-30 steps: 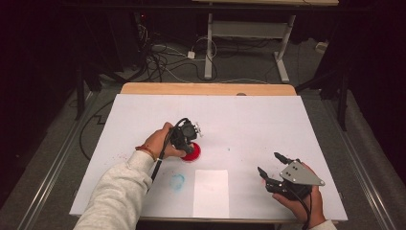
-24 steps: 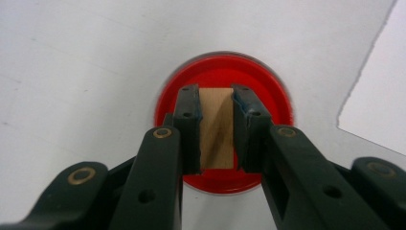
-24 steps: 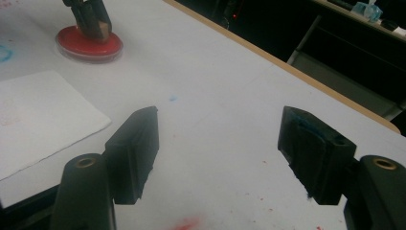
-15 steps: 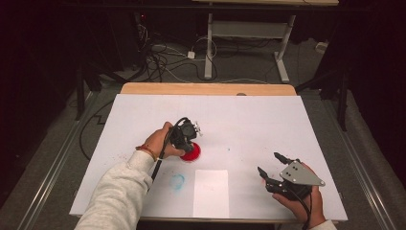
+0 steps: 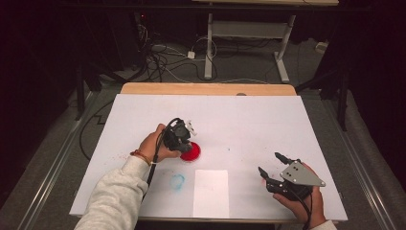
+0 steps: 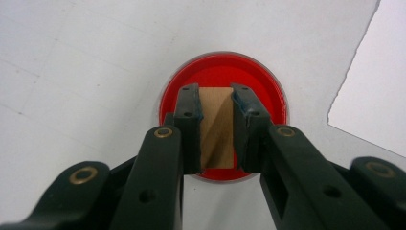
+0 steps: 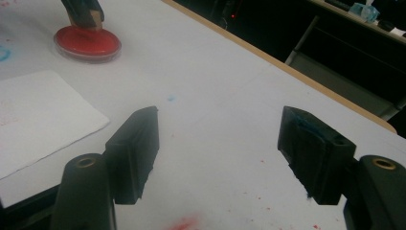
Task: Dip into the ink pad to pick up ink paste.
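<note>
My left gripper [image 6: 216,103] is shut on a small wooden block [image 6: 217,124], held over a round red ink pad [image 6: 223,72] in a clear dish. From above, the same left gripper [image 5: 184,139] points down onto the red pad [image 5: 193,152] near the table's middle left. The right gripper view has the pad [image 7: 87,42] at top left with the block [image 7: 98,18] standing on it. My right gripper [image 5: 274,168] rests open at the front right, with nothing between its fingers [image 7: 136,148].
A white paper sheet [image 5: 211,192] lies at the front middle of the white-covered table [image 5: 249,120]. A blue smudge [image 5: 177,181] marks the cover left of the sheet. Red specks [image 7: 184,224] dot the cover near my right gripper. Cables and desk legs lie on the floor beyond.
</note>
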Available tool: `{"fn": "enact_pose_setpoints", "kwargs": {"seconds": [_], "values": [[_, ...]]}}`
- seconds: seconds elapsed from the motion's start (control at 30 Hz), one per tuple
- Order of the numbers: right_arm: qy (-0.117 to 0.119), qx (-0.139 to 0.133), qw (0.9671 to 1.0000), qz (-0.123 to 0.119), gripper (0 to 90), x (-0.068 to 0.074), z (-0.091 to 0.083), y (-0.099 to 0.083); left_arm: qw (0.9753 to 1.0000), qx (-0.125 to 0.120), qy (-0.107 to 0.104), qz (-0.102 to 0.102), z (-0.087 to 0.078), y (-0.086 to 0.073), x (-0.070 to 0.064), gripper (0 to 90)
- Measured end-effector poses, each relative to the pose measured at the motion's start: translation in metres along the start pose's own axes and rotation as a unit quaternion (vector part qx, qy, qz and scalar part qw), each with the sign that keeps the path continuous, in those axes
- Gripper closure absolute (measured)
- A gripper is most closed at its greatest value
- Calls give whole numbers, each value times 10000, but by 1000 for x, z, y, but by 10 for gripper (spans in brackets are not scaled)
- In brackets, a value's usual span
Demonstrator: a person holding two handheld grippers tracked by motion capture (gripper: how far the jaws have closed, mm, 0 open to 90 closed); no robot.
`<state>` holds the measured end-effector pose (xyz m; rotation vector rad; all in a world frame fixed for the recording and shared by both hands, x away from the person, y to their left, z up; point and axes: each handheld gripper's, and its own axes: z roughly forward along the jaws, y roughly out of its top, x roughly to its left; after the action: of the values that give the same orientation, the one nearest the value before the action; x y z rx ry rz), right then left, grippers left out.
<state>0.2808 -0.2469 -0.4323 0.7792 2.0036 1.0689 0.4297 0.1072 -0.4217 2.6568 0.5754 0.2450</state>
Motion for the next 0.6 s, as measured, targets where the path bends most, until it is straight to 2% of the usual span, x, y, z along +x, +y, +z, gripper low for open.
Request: {"fn": "enact_pose_setpoints", "kwargs": {"seconds": [0.13, 0.33, 0.43, 0.6], "values": [[7, 6, 10000, 4, 312, 0, 1, 0, 9993, -351, 86, -104, -10, -8, -1, 736], [23, 7, 10000, -5, 311, 0, 1, 0, 9965, -770, 257, -211, -23, -18, -6, 736], [39, 7, 10000, -15, 311, 0, 2, 0, 9954, -867, 342, -216, -28, -23, -9, 736], [33, 16, 10000, -20, 310, 1, 1, 0, 9948, -923, 353, -228, -34, -30, -11, 736]]}}
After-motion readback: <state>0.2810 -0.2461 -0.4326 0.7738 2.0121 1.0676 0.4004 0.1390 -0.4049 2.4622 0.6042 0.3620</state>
